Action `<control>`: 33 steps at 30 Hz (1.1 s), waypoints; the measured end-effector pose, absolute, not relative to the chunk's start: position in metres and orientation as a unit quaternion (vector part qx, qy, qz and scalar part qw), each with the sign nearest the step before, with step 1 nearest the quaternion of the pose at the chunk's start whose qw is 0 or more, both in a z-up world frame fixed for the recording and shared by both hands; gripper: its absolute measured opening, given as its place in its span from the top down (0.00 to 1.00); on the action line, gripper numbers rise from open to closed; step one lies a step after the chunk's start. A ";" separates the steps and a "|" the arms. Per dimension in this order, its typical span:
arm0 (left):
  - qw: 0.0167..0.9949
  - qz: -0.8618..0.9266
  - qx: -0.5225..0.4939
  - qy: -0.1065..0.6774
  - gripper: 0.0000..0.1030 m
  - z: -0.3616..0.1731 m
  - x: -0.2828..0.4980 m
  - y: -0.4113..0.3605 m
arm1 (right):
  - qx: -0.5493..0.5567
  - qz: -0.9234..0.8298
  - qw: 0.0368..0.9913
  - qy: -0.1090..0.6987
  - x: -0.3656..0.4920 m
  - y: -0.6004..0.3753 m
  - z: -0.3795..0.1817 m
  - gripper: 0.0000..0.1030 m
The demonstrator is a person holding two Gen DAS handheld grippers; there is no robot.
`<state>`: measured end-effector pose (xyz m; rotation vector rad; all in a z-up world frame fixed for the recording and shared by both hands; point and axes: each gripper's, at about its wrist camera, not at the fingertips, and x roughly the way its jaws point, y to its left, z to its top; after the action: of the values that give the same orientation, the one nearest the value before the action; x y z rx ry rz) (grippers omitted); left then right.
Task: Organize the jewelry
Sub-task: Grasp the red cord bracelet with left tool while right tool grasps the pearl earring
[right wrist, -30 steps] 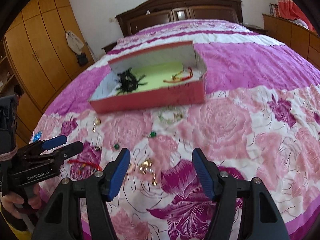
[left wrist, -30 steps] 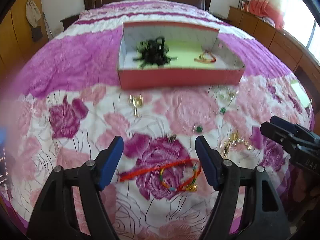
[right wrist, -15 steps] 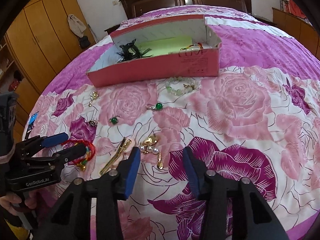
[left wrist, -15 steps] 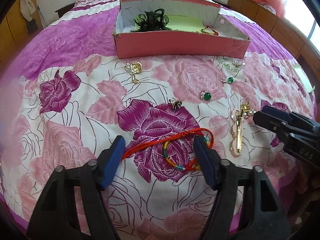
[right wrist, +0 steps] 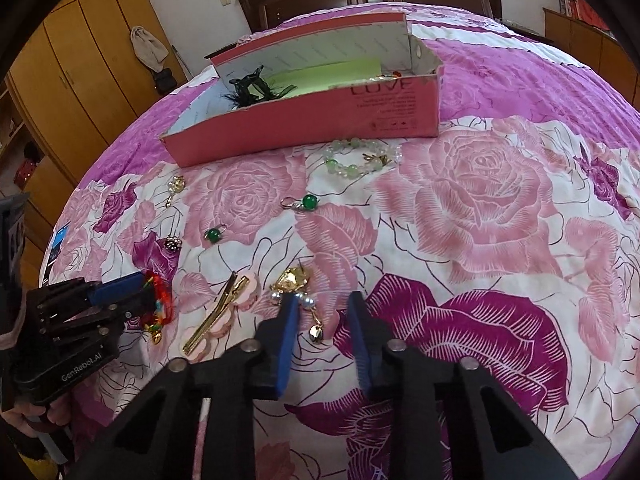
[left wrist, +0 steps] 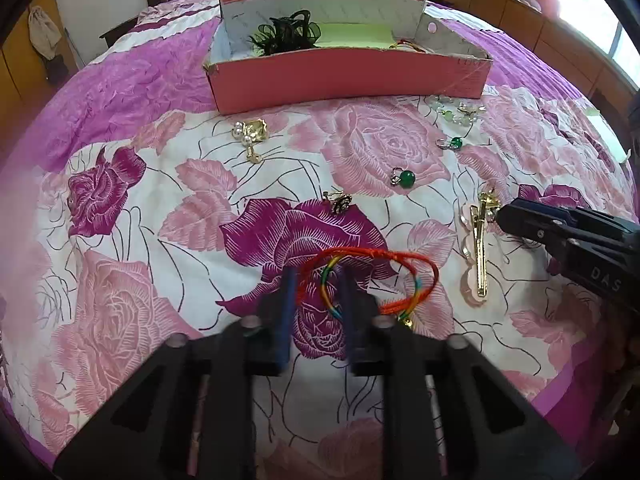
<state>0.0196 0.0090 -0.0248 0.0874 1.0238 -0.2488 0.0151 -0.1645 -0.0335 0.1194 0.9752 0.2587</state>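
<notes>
Floral bedspread point(left wrist: 120, 208): my left gripper point(left wrist: 316, 276) blurred, just closed on red cord bracelet point(left wrist: 372, 276); my right gripper point(right wrist: 322, 300), closing, straddles pearl earring point(right wrist: 294, 286), contact unclear.

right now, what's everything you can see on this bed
box: 1, pink, open, far side of bedspread
hair bow: 1, black-green, in box, left
card: 1, pale green, box floor
string bracelet: 1, red, in box, right end
bead bracelet: 1, pale green, before box
green bead charms: 2, mid-bed
gold pearl earrings: 2, one near box, one near edge
flower stud: 1, dark, mid-bed
hair clip: 1, gold and pink, near edge
cord bracelets: tangled, red and rainbow, near edge
left gripper: black, blue pads, shut on cord bracelets
right gripper: same, jaws just been closing around one earring, not gripping yet
</notes>
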 end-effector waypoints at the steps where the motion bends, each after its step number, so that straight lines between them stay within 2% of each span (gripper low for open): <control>1: 0.864 -0.119 0.040 0.488 0.99 -0.024 0.020 0.009 | 0.059 0.125 0.874 0.466 0.015 -0.165 -0.034 0.84; 3: 0.864 -0.121 0.034 0.487 1.00 -0.023 0.020 0.011 | 0.063 0.129 0.873 0.465 0.015 -0.166 -0.033 0.90; 9: 0.866 -0.124 0.020 0.485 1.00 -0.020 0.018 0.013 | 0.071 0.141 0.874 0.459 0.012 -0.168 -0.028 0.90; 12: 0.864 -0.123 0.016 0.488 1.00 -0.022 0.019 0.013 | 0.068 0.147 0.873 0.461 0.012 -0.165 -0.026 0.86; 16: 0.863 -0.123 0.011 0.490 1.00 -0.024 0.020 0.015 | 0.056 0.151 0.871 0.464 0.015 -0.158 -0.026 0.68; 20: 0.862 -0.123 0.002 0.492 1.00 -0.025 0.020 0.016 | 0.026 0.149 0.871 0.467 0.020 -0.146 -0.030 0.63; 24: 0.863 -0.125 -0.007 0.490 1.00 -0.026 0.021 0.018 | 0.007 0.140 0.869 0.475 0.027 -0.141 -0.038 0.65; 28: 0.865 -0.126 -0.007 0.486 1.00 -0.024 0.020 0.018 | 0.010 0.135 0.871 0.473 0.029 -0.143 -0.039 0.82; 33: 0.870 -0.128 -0.021 0.476 1.00 -0.017 0.016 0.022 | 0.045 0.144 0.874 0.463 0.026 -0.154 -0.034 0.84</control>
<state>0.0165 0.0217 -0.0169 -0.0430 0.9959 -0.2678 0.0255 -0.1539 -0.0340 0.0940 0.9668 0.3006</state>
